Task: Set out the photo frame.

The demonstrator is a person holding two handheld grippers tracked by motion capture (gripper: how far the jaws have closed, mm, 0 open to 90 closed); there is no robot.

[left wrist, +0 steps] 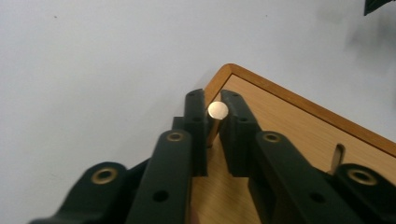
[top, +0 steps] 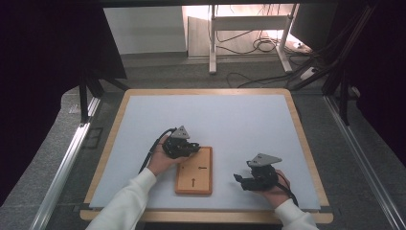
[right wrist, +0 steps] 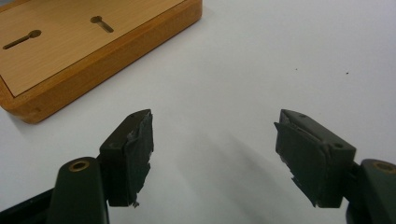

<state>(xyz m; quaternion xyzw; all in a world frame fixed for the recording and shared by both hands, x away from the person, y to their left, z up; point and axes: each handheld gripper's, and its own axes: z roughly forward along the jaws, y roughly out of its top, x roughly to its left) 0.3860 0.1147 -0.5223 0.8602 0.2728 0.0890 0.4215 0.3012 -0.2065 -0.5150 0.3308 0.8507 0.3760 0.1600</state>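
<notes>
A wooden board [top: 194, 171] with keyhole-shaped slots lies on the white mat, near its front. My left gripper [top: 181, 146] is over the board's far left corner. In the left gripper view its jaws are shut on a small brass pin [left wrist: 216, 114], which stands upright over the board [left wrist: 299, 126] near that corner. A slot [left wrist: 337, 156] shows to the right of the jaws. My right gripper [top: 256, 176] rests to the right of the board, apart from it. Its fingertips [right wrist: 135, 149] stand wide open over bare mat, with the board [right wrist: 79, 42] off to the upper left.
The white mat [top: 230, 124] covers a wood-rimmed table [top: 301, 139]. Metal rails [top: 62, 167] run along both sides. Cables and a desk frame [top: 249, 33] lie on the floor beyond the far edge.
</notes>
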